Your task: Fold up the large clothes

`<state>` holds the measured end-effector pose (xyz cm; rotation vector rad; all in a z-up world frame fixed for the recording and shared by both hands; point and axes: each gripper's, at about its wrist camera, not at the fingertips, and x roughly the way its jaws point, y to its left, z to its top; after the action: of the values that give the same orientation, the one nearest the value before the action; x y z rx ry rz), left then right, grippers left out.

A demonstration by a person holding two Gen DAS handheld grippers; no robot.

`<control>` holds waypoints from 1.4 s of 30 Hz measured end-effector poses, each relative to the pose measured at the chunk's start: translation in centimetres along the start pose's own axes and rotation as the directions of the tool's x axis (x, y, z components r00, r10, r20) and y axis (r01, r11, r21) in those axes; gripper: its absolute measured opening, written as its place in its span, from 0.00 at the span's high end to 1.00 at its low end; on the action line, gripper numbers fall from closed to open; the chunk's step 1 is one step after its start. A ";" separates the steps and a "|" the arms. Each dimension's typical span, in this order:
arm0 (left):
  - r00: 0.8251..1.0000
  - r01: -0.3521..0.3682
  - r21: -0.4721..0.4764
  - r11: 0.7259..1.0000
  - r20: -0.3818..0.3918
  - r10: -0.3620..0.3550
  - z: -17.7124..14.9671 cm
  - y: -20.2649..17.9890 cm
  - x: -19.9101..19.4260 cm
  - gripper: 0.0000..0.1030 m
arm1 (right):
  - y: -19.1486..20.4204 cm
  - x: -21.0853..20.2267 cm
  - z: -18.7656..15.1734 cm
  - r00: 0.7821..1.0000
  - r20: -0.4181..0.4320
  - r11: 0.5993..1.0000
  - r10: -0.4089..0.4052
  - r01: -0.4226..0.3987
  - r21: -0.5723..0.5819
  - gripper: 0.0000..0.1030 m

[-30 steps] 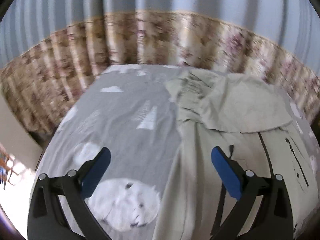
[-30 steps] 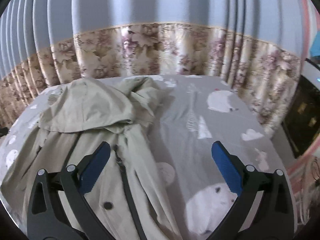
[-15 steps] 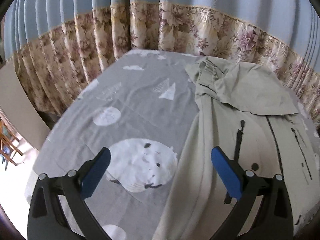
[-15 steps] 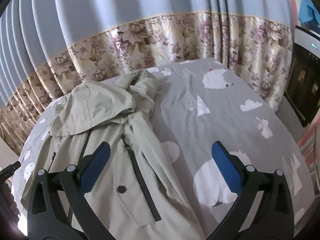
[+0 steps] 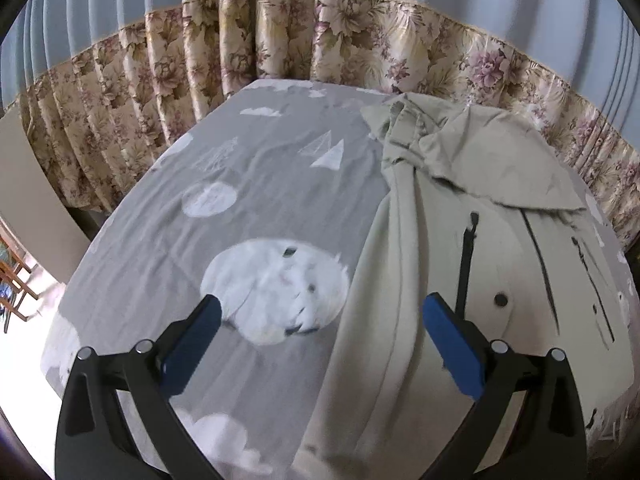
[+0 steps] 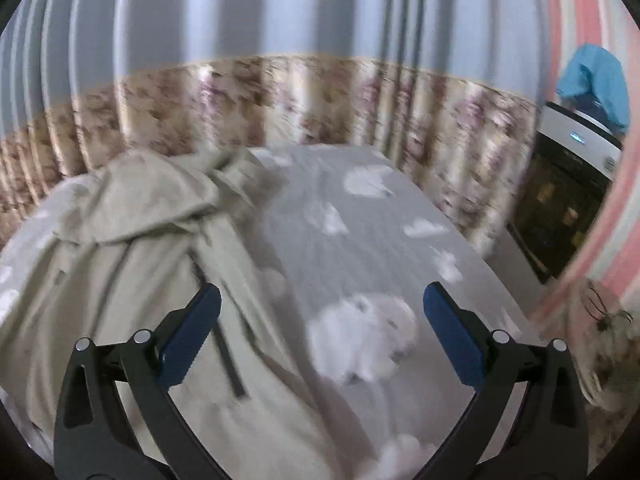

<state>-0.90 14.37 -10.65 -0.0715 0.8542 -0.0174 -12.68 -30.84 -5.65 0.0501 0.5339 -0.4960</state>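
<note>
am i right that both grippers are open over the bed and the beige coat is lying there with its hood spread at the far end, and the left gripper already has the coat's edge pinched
Not quite. The left gripper has nothing pinched: in the left wrist view its jaws stand wide apart above the grey sheet and the coat edge. The rest holds: the right gripper is open too, and the hood lies spread at the far end.

A bed (image 5: 256,184) covered by a grey sheet printed with white clouds, trees and round animal shapes fills the middle of both views. Directly on it lies a beige hooded coat (image 5: 460,240), spread across the right half of the left wrist frame and the left half of the blurred right wrist frame (image 6: 132,248).
</note>
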 end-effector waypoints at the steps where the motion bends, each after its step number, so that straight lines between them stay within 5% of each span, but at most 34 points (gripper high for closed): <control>1: 1.000 -0.001 -0.008 1.000 -0.006 0.001 -0.4 0.2 0.0 0.02 | -0.5 -0.3 -0.8 1.000 0.006 1.000 -0.013 0.013 0.005 0.03; 7: 0.997 0.023 -0.057 0.998 -0.075 -0.027 -2.6 1.1 0.6 0.02 | -1.9 1.0 -4.2 0.990 -0.133 0.999 0.037 -0.033 0.035 0.03; 9: 0.996 0.035 -0.042 0.999 -0.076 -0.038 -3.0 0.9 0.2 0.02 | -1.6 0.4 -5.1 0.985 -0.149 0.996 0.092 -0.090 0.017 0.09; 14: 0.996 0.064 -0.034 0.997 -0.056 -0.066 -3.8 0.5 -0.5 0.02 | -1.6 0.9 -7.3 0.959 -0.228 0.986 0.167 -0.160 0.047 0.49; 21: 0.995 0.095 -0.017 0.995 -0.039 -0.095 -4.8 -0.6 -0.2 0.02 | -0.8 1.6 -9.7 0.940 -0.252 0.973 0.229 -0.217 0.076 0.57; 25: 0.994 0.109 0.002 0.994 -0.028 -0.109 -5.4 -1.0 -0.1 0.02 | -0.1 0.4 -9.7 0.944 -0.213 0.968 0.250 -0.247 0.041 0.77; 29: 0.989 0.146 0.029 0.989 -0.037 -0.145 -6.1 -2.3 -0.3 0.02 | 0.3 0.8 -9.6 0.947 -0.208 0.970 0.244 -0.242 0.034 0.78; 36: 0.995 0.086 0.084 0.993 -0.053 -0.081 -7.4 -3.5 0.4 0.05 | 0.0 1.4 -9.5 0.935 -0.221 0.960 0.279 -0.273 0.057 0.73; 42: 0.994 0.099 0.073 0.992 -0.060 -0.095 -7.2 -3.2 1.0 0.35 | 0.1 1.7 -9.8 0.923 -0.241 0.954 0.300 -0.295 0.056 0.57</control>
<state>-5.64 10.75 -15.91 -0.0416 0.9049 -0.1437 -16.02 -29.77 -14.96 0.2103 0.7524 -0.1964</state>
